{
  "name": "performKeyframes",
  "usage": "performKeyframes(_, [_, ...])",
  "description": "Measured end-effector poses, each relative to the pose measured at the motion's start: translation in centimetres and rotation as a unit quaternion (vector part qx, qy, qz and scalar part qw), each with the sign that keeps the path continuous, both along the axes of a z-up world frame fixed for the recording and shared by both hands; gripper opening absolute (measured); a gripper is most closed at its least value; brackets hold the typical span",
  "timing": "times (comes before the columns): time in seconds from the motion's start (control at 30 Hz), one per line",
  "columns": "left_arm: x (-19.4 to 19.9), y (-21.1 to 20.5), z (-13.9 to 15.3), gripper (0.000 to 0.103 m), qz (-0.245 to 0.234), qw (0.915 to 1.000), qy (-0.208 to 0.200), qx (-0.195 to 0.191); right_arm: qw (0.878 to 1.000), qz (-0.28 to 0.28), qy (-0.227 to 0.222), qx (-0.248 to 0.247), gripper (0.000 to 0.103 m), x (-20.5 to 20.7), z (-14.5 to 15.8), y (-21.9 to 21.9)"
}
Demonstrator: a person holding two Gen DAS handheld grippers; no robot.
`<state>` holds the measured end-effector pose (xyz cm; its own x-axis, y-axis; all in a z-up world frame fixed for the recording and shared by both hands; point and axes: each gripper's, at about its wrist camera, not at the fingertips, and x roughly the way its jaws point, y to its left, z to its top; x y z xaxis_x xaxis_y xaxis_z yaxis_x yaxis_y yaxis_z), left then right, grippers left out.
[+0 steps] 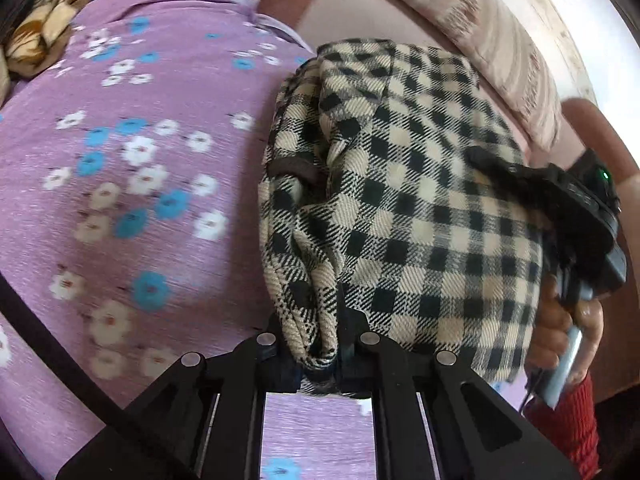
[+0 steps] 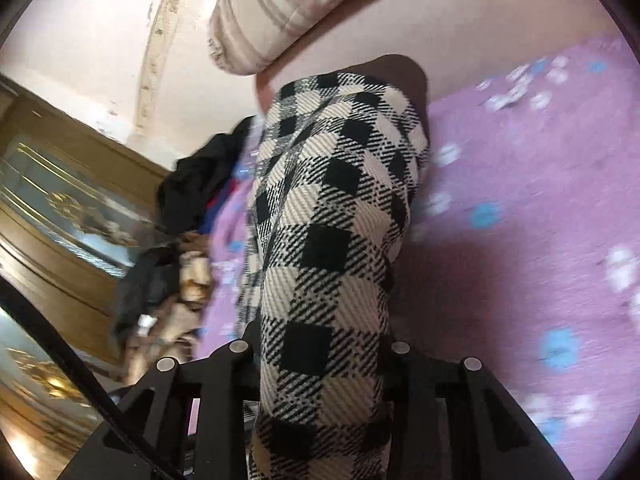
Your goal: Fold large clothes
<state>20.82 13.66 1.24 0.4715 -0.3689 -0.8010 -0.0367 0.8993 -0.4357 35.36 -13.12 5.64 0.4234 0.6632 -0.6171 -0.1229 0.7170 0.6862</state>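
While both claws are gripping the checked garment (image 1: pixel 400 184) above the bed, a fold is being carried across, judging by the bundled shape. The left claw (image 1: pixel 320 354) is pinching shut on a bunched edge of the cloth; the right claw (image 2: pixel 320 350) is standing partly open with a thick layer of the same fabric filling the gap between its jaws, apparently held. The garment is hanging and draping just over the purple flowered bedsheet (image 1: pixel 132 168), already doubled into a thick wad, its black-and-cream woven checks creasing heavily. Next, both hands are probably needing to lower it flat and align the edges before letting go.
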Motion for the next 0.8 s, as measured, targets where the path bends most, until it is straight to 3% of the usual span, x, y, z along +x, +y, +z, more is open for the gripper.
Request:
performKeyframes(0.03, [0.1, -0.2, -0.2, 0.011, -0.001, 1.0000, 0.002, 0.008, 1.000, -0.006, 0.011, -0.022, 0.039, 0.0, -0.7, -0.4])
performKeyframes(0.1, [0.2, -0.4, -0.9, 0.012, -0.002, 0.9998, 0.012, 0.017, 0.997, -0.017, 0.038, -0.060, 0.054, 0.0, -2.5, -0.6])
performKeyframes(0.17, [0.2, -0.1, -0.9, 0.013, 0.001, 0.9997, 0.021, 0.010, 0.995, -0.044, 0.050, -0.077, 0.058, -0.8, -3.3, -0.9])
performKeyframes(0.27, [-0.5, 1.0, -0.7, 0.018, 0.009, 0.9995, 0.032, 0.005, 0.993, -0.073, 0.025, -0.090, 0.060, -2.6, -1.2, -1.5])
performKeyframes(0.37, [-1.2, 2.8, -0.8, 0.020, 0.019, 0.9982, 0.045, -0.036, 0.983, -0.080, -0.039, -0.158, 0.060, -5.3, 3.0, -1.6])
performKeyframes(0.43, [-1.9, 3.8, -0.7, 0.020, 0.025, 0.9975, 0.050, -0.043, 0.980, -0.069, -0.073, -0.173, 0.056, -7.2, 5.6, -1.1])
performKeyframes(0.5, [-2.8, 4.6, -0.3, 0.020, 0.030, 0.9976, 0.049, -0.038, 0.983, -0.041, -0.081, -0.159, 0.035, -7.8, 7.1, 0.1])
performKeyframes(0.57, [-3.8, 5.0, -0.2, 0.020, 0.031, 0.9981, 0.048, -0.025, 0.986, -0.006, -0.077, -0.145, 0.026, -8.5, 7.3, 2.4])
performKeyframes(0.7, [-5.6, 6.1, 0.8, 0.020, 0.041, 0.9983, 0.037, 0.019, 0.986, 0.047, -0.050, -0.149, 0.017, -9.2, 4.3, 7.5])
performKeyframes(0.8, [-6.3, 7.6, 2.1, 0.020, 0.060, 0.9968, 0.013, 0.051, 0.990, 0.075, -0.017, -0.121, 0.016, -8.7, 0.9, 11.2])
